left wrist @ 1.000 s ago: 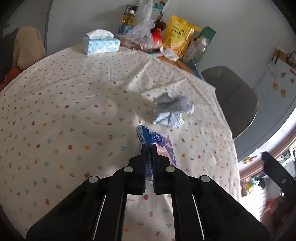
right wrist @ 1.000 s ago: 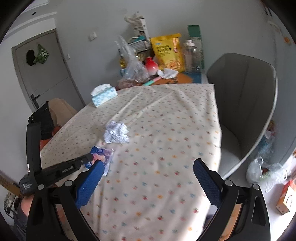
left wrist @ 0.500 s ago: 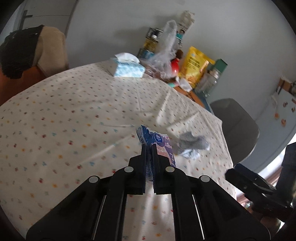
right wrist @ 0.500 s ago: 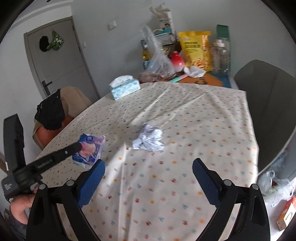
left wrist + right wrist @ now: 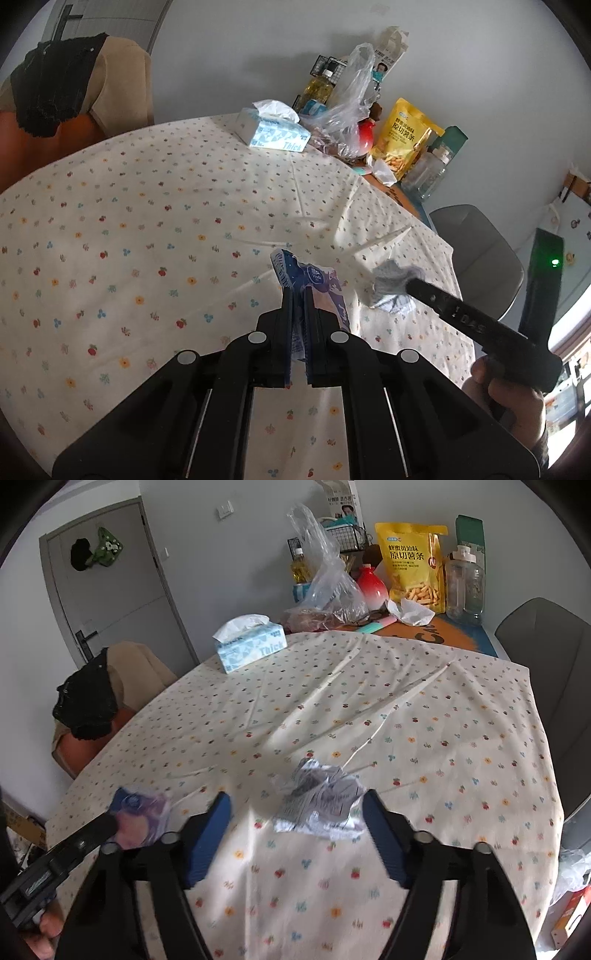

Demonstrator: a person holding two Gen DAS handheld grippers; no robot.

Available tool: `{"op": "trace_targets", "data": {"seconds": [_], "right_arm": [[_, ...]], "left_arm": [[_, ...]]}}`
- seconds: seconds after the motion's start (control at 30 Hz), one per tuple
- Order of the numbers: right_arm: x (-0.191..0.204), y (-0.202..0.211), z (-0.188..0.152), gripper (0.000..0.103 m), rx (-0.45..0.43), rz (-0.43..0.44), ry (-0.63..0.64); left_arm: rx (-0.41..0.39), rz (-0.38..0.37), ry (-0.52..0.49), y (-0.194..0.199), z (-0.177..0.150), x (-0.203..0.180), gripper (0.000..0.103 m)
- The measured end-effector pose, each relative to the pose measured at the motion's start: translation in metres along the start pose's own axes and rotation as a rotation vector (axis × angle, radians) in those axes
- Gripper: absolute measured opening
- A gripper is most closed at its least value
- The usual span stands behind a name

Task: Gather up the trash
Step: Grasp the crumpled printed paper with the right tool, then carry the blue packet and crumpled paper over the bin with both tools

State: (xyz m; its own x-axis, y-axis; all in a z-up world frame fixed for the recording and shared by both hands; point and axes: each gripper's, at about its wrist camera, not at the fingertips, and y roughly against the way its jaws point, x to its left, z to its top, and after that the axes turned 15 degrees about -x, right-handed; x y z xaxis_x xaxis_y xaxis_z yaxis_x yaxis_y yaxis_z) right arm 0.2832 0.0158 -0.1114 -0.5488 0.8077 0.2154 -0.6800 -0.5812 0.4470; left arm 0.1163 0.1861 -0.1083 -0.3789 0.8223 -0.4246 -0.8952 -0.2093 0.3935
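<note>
**Left wrist view: blue wrapper clamped, right gripper spread around the crumpled paper**

Left wrist view, nearest you: your left gripper [image 5: 298, 295] has its two black fingers pressed together on a crinkled blue and purple plastic wrapper [image 5: 314, 284], which sticks up and forward from between the fingertips, lifted off the cloth. Just beyond it and to the right, a crumpled grey-white ball of printed paper [image 5: 391, 286] lies on the round table under a cream tablecloth dotted with small flowers [image 5: 147, 221], near its right-hand edge. One black finger of your right gripper crosses in front of that paper.

In the right wrist view, your right gripper [image 5: 297, 812] is spread wide, its blue-padded fingers [image 5: 210, 834] standing on either side of the crumpled paper without gripping it; whether a pad touches the paper, you cannot tell. The wrapper shows blurred at the left, held at the tip of the other tool.

Further back, a blue and white cardboard tissue box [image 5: 249, 642] sits on the cloth. At the far edge stand a clear plastic bag [image 5: 328, 579], a red and white vase [image 5: 371, 587], a yellow snack pouch [image 5: 413, 561] and a clear plastic jar [image 5: 463, 587]. A grey chair [image 5: 554, 672] stands at the right.
</note>
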Motion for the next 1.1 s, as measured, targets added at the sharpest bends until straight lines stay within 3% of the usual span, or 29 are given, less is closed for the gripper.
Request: {"op": "trace_targets", "data": {"seconds": [0.03, 0.07, 0.2, 0.7, 1.1], "right_arm": [[-0.002, -0.003, -0.001, 0.036, 0.013, -0.013, 0.004], [-0.003, -0.005, -0.003, 0.016, 0.037, -0.026, 0.008], [0.000, 0.013, -0.009, 0.003, 0.020, -0.012, 0.050], [-0.025, 0.110, -0.023, 0.002, -0.074, -0.013, -0.001], [-0.044, 0.122, -0.024, 0.003, -0.100, -0.015, -0.046]], "left_arm": [[-0.003, -0.004, -0.002, 0.002, -0.002, -0.001, 0.006], [-0.004, -0.006, -0.003, 0.003, -0.003, -0.001, 0.006], [0.002, -0.019, 0.010, 0.002, -0.007, -0.005, 0.006], [0.008, -0.101, -0.048, 0.012, -0.016, -0.050, 0.006], [0.018, -0.125, -0.088, 0.012, -0.018, -0.077, 0.006]]}}
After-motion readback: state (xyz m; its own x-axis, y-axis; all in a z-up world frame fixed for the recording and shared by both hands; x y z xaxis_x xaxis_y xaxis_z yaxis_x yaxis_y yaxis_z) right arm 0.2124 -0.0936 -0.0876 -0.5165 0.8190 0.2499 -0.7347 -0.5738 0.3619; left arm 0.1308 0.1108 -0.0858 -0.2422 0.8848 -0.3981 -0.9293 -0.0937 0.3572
